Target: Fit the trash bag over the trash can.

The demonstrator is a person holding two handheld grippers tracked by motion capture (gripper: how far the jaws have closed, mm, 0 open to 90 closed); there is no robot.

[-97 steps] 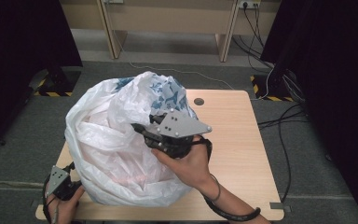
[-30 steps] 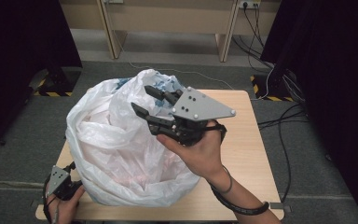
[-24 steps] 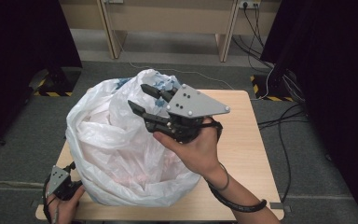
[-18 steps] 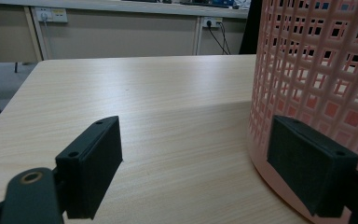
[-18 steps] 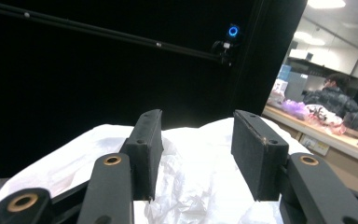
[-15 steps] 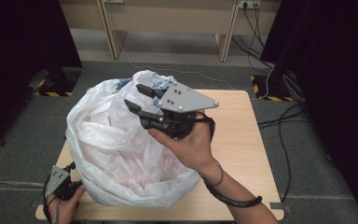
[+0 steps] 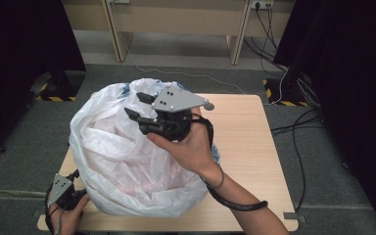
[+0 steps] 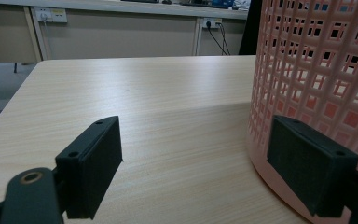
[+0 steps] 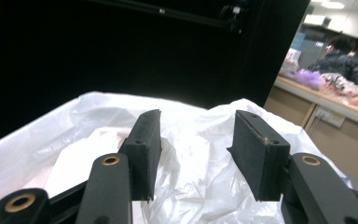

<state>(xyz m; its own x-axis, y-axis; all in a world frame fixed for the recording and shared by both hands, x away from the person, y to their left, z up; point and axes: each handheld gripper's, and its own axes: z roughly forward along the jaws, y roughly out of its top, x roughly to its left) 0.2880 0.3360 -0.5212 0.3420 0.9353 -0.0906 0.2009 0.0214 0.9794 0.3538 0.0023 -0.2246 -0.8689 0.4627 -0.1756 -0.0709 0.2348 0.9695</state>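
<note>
1. Lower and further left than before, the right hand-held gripper hovers over the bag, jaws apart, empty.
2. Left hand-held gripper, open, sits beside the basket under that bag, on the table.

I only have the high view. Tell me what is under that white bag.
Observer: A pink lattice basket; the left gripper view shows its wall bare near the table.
Operator: Report the left tongs.
Observer: The left tongs are open, one jaw beside the basket wall.
Operator: Now the right tongs.
Observer: The right tongs are open above the white bag, with nothing between the jaws.
</note>
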